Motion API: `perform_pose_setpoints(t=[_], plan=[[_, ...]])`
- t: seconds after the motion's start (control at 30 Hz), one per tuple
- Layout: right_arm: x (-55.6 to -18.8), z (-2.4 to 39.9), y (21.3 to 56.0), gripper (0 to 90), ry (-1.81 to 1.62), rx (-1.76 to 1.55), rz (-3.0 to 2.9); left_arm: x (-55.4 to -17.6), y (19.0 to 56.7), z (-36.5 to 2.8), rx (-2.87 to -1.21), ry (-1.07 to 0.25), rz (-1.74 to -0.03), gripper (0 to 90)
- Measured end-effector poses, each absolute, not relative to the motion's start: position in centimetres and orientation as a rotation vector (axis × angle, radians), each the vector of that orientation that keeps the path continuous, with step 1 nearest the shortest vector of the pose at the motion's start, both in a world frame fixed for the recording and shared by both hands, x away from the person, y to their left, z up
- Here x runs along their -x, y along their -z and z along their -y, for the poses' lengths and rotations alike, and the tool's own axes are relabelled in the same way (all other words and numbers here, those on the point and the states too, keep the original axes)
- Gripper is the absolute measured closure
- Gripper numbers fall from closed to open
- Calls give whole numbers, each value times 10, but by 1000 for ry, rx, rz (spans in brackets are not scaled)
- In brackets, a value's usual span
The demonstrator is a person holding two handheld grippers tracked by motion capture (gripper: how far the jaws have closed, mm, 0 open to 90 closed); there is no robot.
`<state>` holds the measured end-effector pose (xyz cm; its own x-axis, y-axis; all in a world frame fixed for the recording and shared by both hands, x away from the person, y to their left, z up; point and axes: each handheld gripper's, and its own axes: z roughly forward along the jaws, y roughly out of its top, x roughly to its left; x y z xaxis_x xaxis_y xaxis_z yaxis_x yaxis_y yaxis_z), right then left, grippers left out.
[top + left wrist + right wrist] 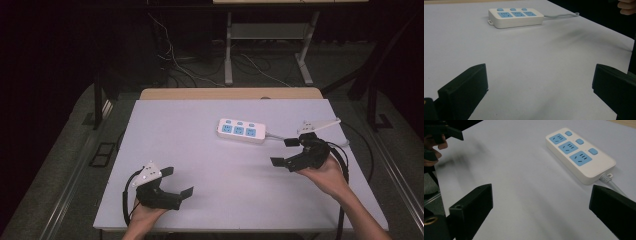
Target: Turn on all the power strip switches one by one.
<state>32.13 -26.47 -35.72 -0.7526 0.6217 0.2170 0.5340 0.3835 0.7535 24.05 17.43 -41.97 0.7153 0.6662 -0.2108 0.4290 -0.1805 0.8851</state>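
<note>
A white power strip [242,131] with three blue sockets and three blue buttons lies flat on the white table [200,165], right of centre towards the back; its grey cable [276,135] runs off to the right. My left gripper [177,182] is open near the front left edge, pointing towards the power strip [515,17], far from it. My right gripper [284,152] is open at the right side, a short way in front of the strip's cable end. Between its jaws lies bare table, with the power strip [579,156] just ahead to the right.
Beyond the far edge of the table stand a wooden desk edge [230,93], a metal frame [229,47] and loose cables [185,65] on the dark floor. A black cable [364,145] trails off the table's right side.
</note>
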Motion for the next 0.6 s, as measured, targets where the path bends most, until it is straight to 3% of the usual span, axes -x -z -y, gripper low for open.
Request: perform_pose_setpoints(t=[0.6], plan=[[-357,255,337,49,-1258,-1043,-2549,-241,420,-176,-1814,-266,-863,0]])
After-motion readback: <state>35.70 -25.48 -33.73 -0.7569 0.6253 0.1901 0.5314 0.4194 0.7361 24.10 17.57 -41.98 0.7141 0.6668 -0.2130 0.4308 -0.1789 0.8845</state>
